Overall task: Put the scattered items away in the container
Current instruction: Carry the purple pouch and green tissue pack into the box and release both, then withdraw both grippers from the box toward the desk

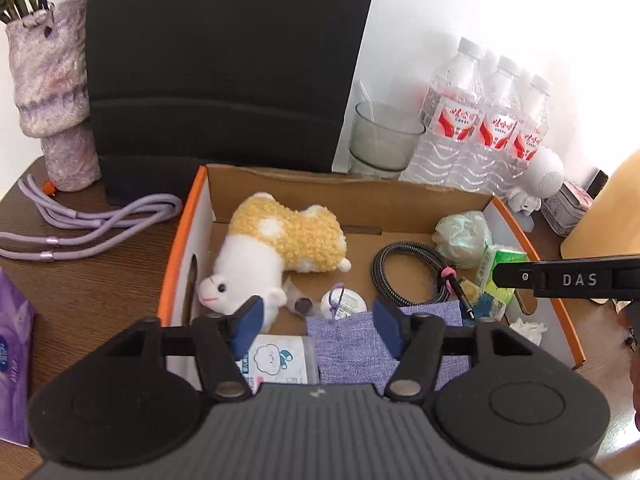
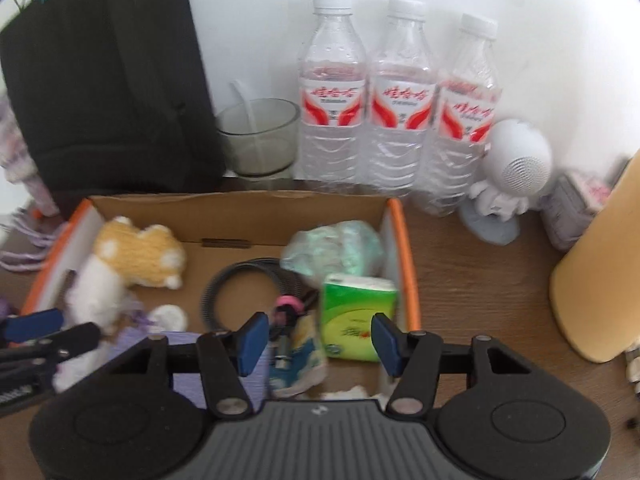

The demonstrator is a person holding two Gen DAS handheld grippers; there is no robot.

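Note:
An orange-rimmed cardboard box (image 1: 188, 216) holds a yellow and white plush toy (image 1: 276, 248), a coiled black cable (image 1: 404, 272), a pale green crumpled bag (image 1: 464, 236), a green tissue pack (image 1: 500, 272), a purple cloth pouch (image 1: 348, 344) and a small white round tub (image 1: 346, 304). My left gripper (image 1: 318, 328) is open and empty above the box's near side. In the right wrist view the box (image 2: 404, 248) shows the green tissue pack (image 2: 356, 312) and cable (image 2: 244, 280). My right gripper (image 2: 320, 338) is open and empty over the box's near right part.
A lilac cord (image 1: 92, 220) and a purple tissue pack (image 1: 14, 360) lie on the table left of the box. A black bag (image 1: 224, 72), a glass (image 1: 384, 136), three water bottles (image 2: 394, 104), a white figurine (image 2: 508, 176) and a yellow cylinder (image 2: 600, 272) stand around.

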